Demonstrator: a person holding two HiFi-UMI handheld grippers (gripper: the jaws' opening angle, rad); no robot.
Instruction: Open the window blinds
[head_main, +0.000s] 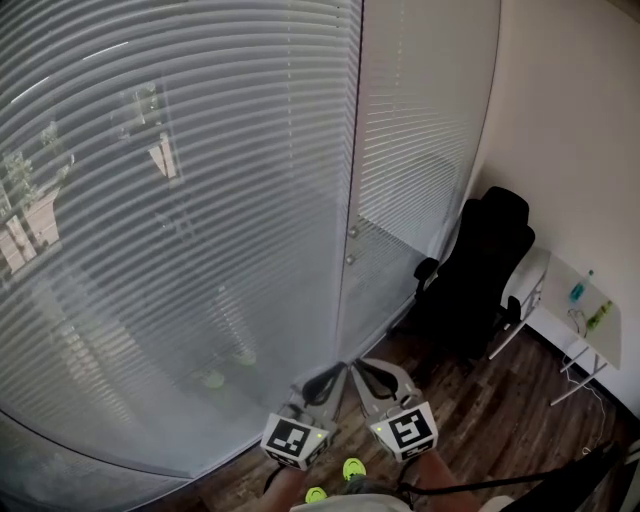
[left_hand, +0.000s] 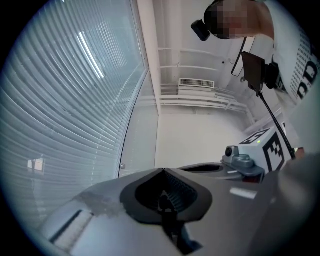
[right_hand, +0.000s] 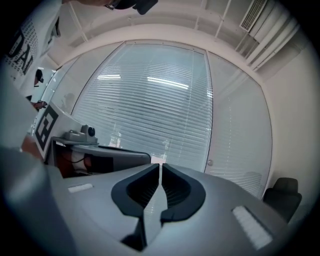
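Left gripper (head_main: 334, 372) and right gripper (head_main: 360, 368) side by side near the floor, jaws together, nothing in either. White horizontal-slat window blinds (head_main: 180, 230) just beyond them, lowered, spanning far left.

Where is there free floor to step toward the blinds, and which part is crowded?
Bare: the wood floor in front of the black chair, and the strip below the wide blinds. Crowded: the right corner, where the chair stands close beside the white table with bottles.
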